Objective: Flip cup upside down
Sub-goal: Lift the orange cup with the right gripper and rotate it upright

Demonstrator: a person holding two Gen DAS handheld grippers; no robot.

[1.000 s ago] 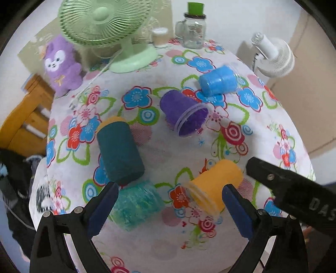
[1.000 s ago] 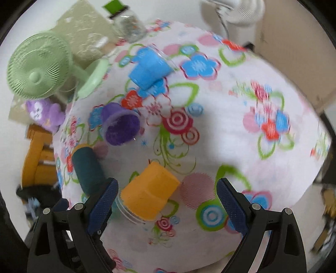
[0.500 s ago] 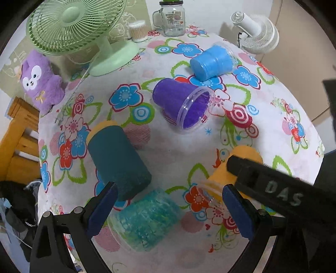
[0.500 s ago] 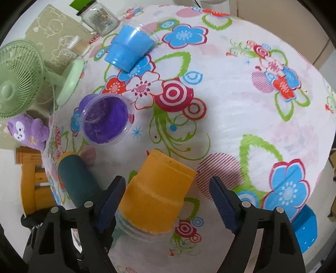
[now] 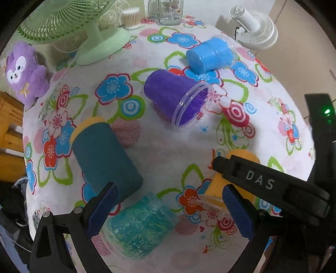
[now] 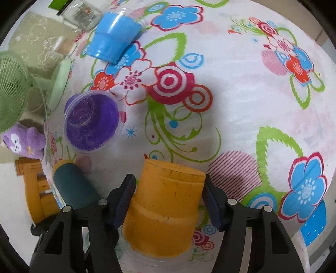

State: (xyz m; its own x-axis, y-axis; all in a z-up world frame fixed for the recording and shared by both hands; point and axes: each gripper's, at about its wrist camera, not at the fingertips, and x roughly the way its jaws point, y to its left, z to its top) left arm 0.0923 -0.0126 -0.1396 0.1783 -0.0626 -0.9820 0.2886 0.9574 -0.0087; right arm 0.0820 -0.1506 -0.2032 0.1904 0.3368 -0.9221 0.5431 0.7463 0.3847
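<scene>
Several cups lie on their sides on the flowered tablecloth [image 5: 168, 138]. The orange cup [image 6: 168, 205] lies between the fingers of my right gripper [image 6: 169, 198], whose pads touch both its sides; in the left wrist view the orange cup [image 5: 243, 155] is partly hidden by that gripper's arm. My left gripper [image 5: 168, 208] is open and empty above the table's near edge, over a clear teal cup [image 5: 140, 224]. A dark teal cup [image 5: 105, 159], a purple cup [image 5: 176, 98] and a blue cup [image 5: 212, 54] lie further off.
A green fan [image 5: 69, 25], a purple plush toy [image 5: 25, 71], a glass jar [image 5: 170, 10], a cotton-swab tub [image 5: 131, 17] and a white fan [image 5: 256, 31] stand along the far edge. A wooden chair [image 5: 8, 126] is at the left.
My right gripper has moved forward and down around the orange cup and closed its fingers onto its sides. My left gripper has drifted closer to the table.
</scene>
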